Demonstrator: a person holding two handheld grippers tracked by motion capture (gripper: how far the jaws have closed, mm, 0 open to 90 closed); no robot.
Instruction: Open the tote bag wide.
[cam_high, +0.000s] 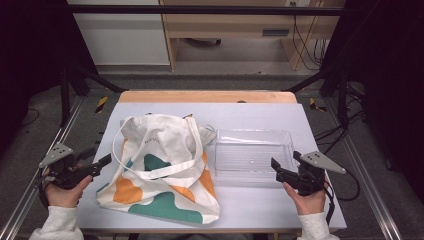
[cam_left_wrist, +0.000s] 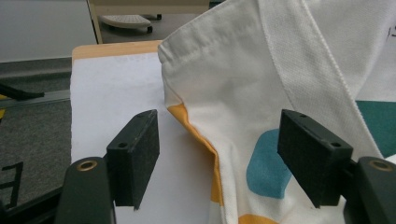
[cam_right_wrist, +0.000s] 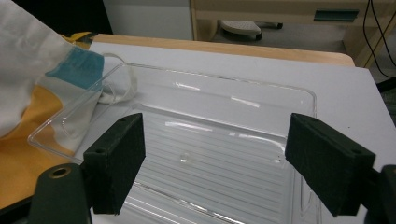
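Note:
A cream tote bag (cam_high: 160, 167) with orange and teal patches lies flat on the white table (cam_high: 260, 115), its handles draped across it. To its right stands a clear plastic tray (cam_high: 252, 154) with nothing in it. My left gripper (cam_high: 102, 162) hovers at the bag's left edge, open, and the bag's side (cam_left_wrist: 243, 93) lies just beyond its jaws. My right gripper (cam_high: 276, 167) is open at the tray's near right corner, with the tray (cam_right_wrist: 224, 140) ahead of its jaws and the bag (cam_right_wrist: 28, 84) to the left.
The table's wooden far edge (cam_high: 207, 96) runs along the back. Metal frame rails (cam_high: 370, 190) flank both sides. A pale cabinet (cam_high: 235, 25) and cables (cam_high: 310, 45) stand beyond the table.

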